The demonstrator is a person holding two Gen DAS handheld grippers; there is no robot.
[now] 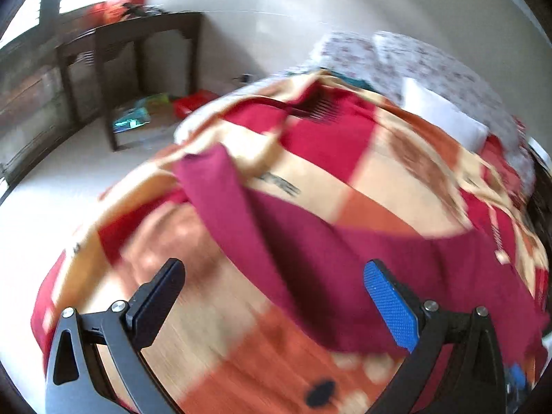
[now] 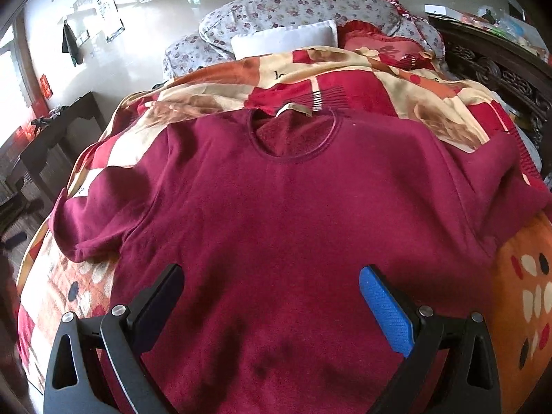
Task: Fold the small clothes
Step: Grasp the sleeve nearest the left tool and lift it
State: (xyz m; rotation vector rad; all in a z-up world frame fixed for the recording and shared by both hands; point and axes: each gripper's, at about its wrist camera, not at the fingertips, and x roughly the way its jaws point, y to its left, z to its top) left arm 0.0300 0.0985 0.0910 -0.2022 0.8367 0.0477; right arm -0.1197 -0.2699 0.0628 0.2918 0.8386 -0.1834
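A maroon short-sleeved shirt (image 2: 283,207) lies spread flat, front up, on a bed with a red, orange and cream patterned blanket (image 2: 407,79). Its collar points toward the pillows. My right gripper (image 2: 270,276) is open and empty, above the shirt's lower body. My left gripper (image 1: 274,274) is open and empty, over the shirt's left side; the left wrist view is motion-blurred and shows the shirt (image 1: 345,258) with one sleeve (image 1: 210,179) stretched out on the blanket (image 1: 396,179).
Floral pillows (image 2: 293,7), a white pillow (image 2: 286,39) and a red cushion (image 2: 383,46) lie at the bed's head. A carved dark headboard (image 2: 500,69) runs along the right. A dark wooden table (image 1: 138,45) stands by the wall, with pale floor (image 1: 69,179) left of the bed.
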